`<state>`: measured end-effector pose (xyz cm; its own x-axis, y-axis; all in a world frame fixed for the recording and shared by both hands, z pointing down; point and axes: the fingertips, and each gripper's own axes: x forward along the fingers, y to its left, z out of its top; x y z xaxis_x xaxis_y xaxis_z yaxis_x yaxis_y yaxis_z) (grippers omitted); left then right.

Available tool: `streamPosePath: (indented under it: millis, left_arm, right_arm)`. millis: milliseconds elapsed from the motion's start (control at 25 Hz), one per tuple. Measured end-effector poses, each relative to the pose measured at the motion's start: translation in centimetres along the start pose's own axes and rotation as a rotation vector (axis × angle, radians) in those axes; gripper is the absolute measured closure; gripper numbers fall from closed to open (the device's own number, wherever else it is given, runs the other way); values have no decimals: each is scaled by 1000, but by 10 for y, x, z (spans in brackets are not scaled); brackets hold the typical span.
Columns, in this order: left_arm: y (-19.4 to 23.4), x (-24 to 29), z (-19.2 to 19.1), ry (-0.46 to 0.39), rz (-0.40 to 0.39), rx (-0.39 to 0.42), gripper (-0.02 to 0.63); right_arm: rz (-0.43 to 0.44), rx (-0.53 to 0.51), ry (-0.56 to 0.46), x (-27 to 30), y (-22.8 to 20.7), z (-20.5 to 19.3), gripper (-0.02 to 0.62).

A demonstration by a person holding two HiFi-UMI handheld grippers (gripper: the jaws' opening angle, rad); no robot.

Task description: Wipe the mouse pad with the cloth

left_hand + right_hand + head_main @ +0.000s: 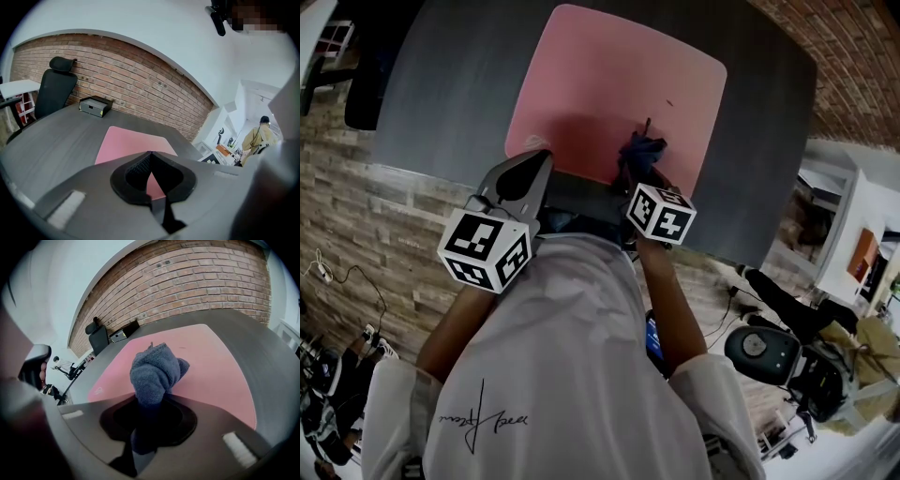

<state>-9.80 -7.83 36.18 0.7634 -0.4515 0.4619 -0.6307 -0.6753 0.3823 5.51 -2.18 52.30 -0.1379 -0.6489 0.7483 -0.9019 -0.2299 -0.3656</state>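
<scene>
No words or numbers can be read anywhere. The white shirt (544,375) bears a dark handwritten-style scrawl (483,419) on its left side that cannot be made out, and the pink mouse pad (211,362) has a faint mark (98,391) by its near left corner, too small to read. The left cube (486,249) and right cube (661,212) carry only black-and-white square patterns.

Soft, even indoor light; a faint shadow darkens the lower edge of the mouse pad (619,66) in the head view; both gripper views bulge, corners black, nearest foreground blurred.
</scene>
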Motion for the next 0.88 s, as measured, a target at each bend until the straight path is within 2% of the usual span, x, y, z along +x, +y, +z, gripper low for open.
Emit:
streamPosePath:
  millis: [880]
  left_arm:
    - [37,-24,-1,-27,82,-49,594]
  right_arm:
    - [103,-86,51,32,61,3,517]
